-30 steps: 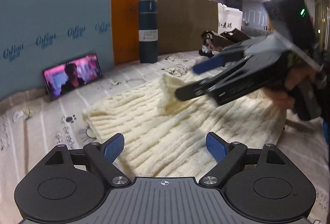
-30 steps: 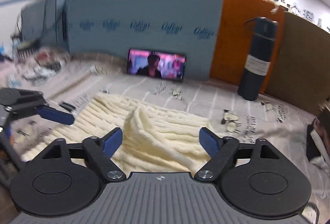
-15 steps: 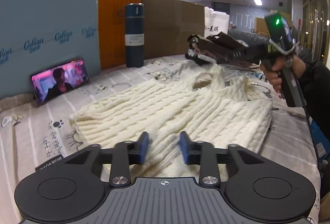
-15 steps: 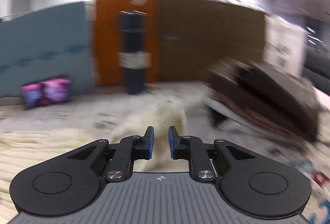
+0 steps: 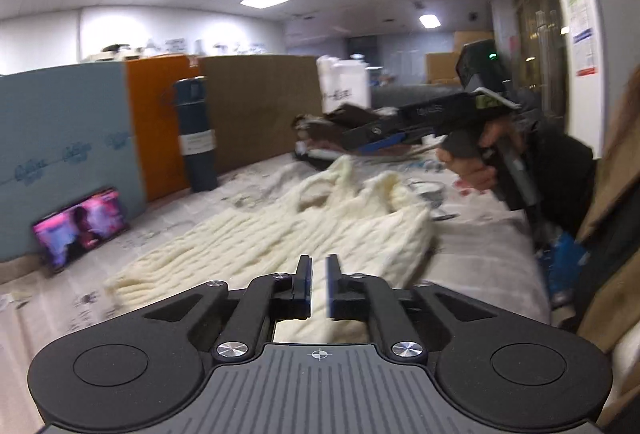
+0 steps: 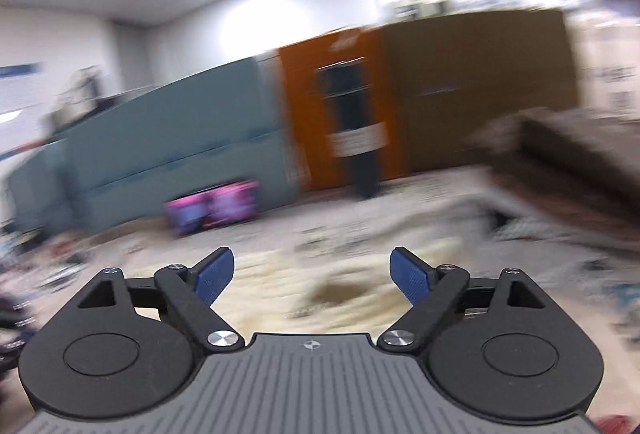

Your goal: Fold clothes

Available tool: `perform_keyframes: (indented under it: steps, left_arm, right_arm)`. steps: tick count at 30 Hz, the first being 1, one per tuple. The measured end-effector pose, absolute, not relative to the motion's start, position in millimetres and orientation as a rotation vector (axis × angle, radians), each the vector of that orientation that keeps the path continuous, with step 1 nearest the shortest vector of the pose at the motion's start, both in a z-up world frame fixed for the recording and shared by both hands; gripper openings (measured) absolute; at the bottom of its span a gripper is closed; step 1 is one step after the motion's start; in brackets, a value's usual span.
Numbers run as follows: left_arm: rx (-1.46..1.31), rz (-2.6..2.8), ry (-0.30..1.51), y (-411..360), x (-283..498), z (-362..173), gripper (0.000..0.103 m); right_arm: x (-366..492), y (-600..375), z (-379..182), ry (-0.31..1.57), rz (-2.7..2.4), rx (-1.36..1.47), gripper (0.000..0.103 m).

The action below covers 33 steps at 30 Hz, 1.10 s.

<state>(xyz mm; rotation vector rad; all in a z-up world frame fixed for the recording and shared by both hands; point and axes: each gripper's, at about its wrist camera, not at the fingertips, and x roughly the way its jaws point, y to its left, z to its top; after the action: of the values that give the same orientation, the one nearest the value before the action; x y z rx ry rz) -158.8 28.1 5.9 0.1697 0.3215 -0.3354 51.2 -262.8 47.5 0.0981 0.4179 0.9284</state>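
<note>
A cream cable-knit sweater (image 5: 280, 234) lies spread on the printed bed sheet (image 5: 480, 234), with its far part bunched into folds. My left gripper (image 5: 316, 274) is at the sweater's near edge, its jaws shut on the knit, which shows in the narrow gap between the pads. In the left wrist view a hand holds my right gripper (image 5: 356, 140) in the air above the sweater's far end. The blurred right wrist view shows the right gripper (image 6: 312, 274) with its jaws opening wide and nothing between them, the sweater (image 6: 280, 298) lying below.
A phone (image 5: 80, 226) playing a video leans on the blue board (image 5: 60, 134) at the back left. A dark blue flask (image 5: 196, 138) stands before the orange board (image 5: 160, 114) and the brown board. A pile of dark clothes (image 5: 340, 118) lies at the far right.
My left jaws closed on the sweater's near edge and the view swung right. My right gripper shut on a fold, carried it to the right, then opened and let it go.
</note>
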Motion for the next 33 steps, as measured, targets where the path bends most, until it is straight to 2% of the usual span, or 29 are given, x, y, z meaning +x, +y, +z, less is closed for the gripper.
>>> perform_keyframes:
  steps: [1,3,5,7,10,12,13,14,15,16,17,20,22,29,33]
  left_arm:
    - [0.174,-0.299,0.316,31.0,-159.2,6.7,0.014]
    - [0.189,-0.235,0.327,37.9,-155.7,8.5,0.029]
    - [0.193,-0.196,0.345,45.1,-149.9,8.4,0.053]
    - [0.173,-0.199,0.383,53.3,-139.5,5.9,0.062]
    - [0.125,-0.241,0.465,65.8,-119.4,-1.0,0.068]
    - [0.08,-0.282,0.495,72.3,-110.3,-6.2,0.068]
    - [0.059,-0.304,0.504,75.0,-106.7,-7.9,0.066]
    - [0.049,-0.322,0.504,75.8,-105.4,-8.5,0.057]
    - [0.059,-0.332,0.497,73.8,-106.9,-8.8,0.04]
    - [0.069,-0.341,0.49,71.7,-108.4,-9.0,0.018]
    - [0.079,-0.351,0.483,69.7,-109.9,-9.3,0.017]
    - [0.1,-0.367,0.45,65.0,-117.0,-7.4,0.014]
    - [0.079,-0.373,0.41,66.2,-124.8,-1.5,0.014]
    - [0.016,-0.498,0.285,56.6,-179.1,20.4,0.014]
    - [-0.006,-0.611,0.32,40.1,-206.5,17.6,0.015]
  right_arm:
    - [51.2,-253.8,46.5,0.435,0.981,0.075,0.086]
    - [53.2,-234.6,43.8,0.469,1.043,0.011,0.086]
    - [57.4,-219.5,39.9,0.507,1.085,-0.037,0.086]
    - [61.6,-208.1,35.4,0.541,1.142,-0.076,0.086]
    - [63.3,-195.2,22.0,0.574,1.165,-0.144,0.083]
    - [65.4,-189.7,16.9,0.585,1.198,-0.162,0.082]
    - [66.2,-187.4,15.3,0.588,1.218,-0.17,0.078]
    - [65.8,-185.4,13.7,0.587,1.234,-0.183,0.073]
    - [63.2,-184.1,11.9,0.58,1.244,-0.206,0.065]
    - [60.2,-183.3,10.2,0.566,1.252,-0.23,0.06]
    - [57.1,-183.7,8.7,0.544,1.259,-0.253,0.056]
    - [54.2,-189.5,9.0,0.498,1.269,-0.258,0.031]
    - [47.6,-198.7,15.1,0.449,1.284,-0.245,0.023]
    - [2.0,-250.7,42.9,0.288,1.345,-0.193,0.02]
    - [-27.9,-285.5,46.1,0.284,1.367,-0.168,0.02]
